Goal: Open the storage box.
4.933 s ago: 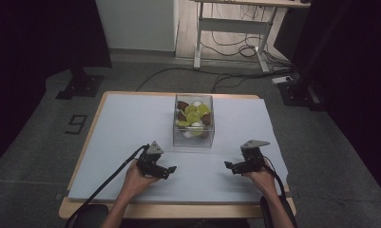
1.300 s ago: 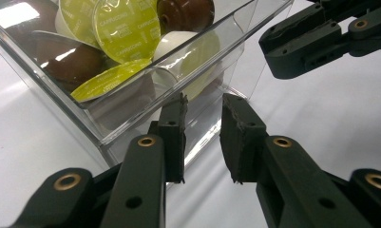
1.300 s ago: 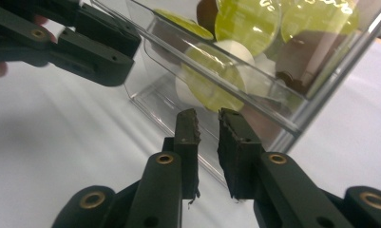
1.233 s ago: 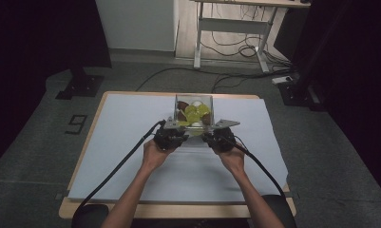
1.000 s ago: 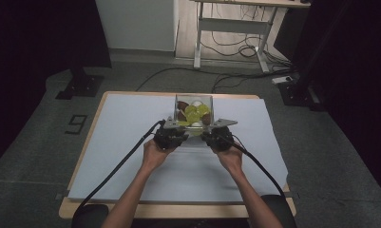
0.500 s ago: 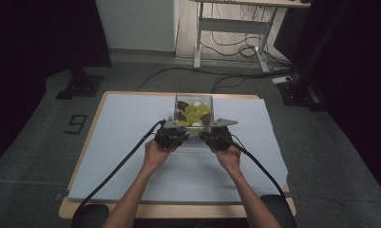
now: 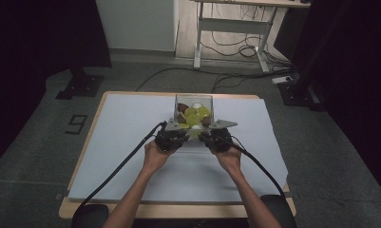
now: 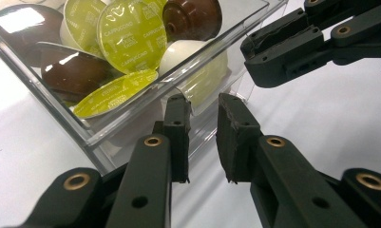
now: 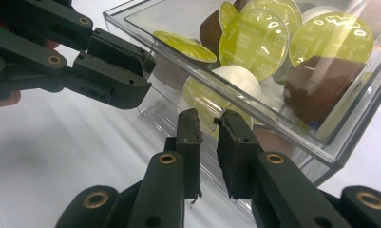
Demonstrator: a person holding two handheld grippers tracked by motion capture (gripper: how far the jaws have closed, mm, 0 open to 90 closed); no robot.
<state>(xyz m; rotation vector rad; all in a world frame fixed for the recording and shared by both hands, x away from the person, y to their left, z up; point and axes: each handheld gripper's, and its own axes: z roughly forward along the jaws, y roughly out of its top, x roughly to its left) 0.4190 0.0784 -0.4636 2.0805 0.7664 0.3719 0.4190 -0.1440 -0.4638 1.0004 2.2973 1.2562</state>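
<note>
Box [image 7: 193, 110] near wall hidden behind both grippers' clenched, empty jaws in high view.

Clear glossy plastic box [image 8: 131, 121] holds shiny foil-lidded capsules [image 8: 131, 35]; matt black fingers [image 8: 177, 128].

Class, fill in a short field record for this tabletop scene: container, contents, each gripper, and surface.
container: clear plastic box, open top
contents: coffee capsules, green-lidded, brown and white
left gripper: shut, tips at the box's near wall; nothing seen between the jaws
right gripper: shut, tips at the same wall, beside the left gripper
surface: white sheet on a wooden table
</note>
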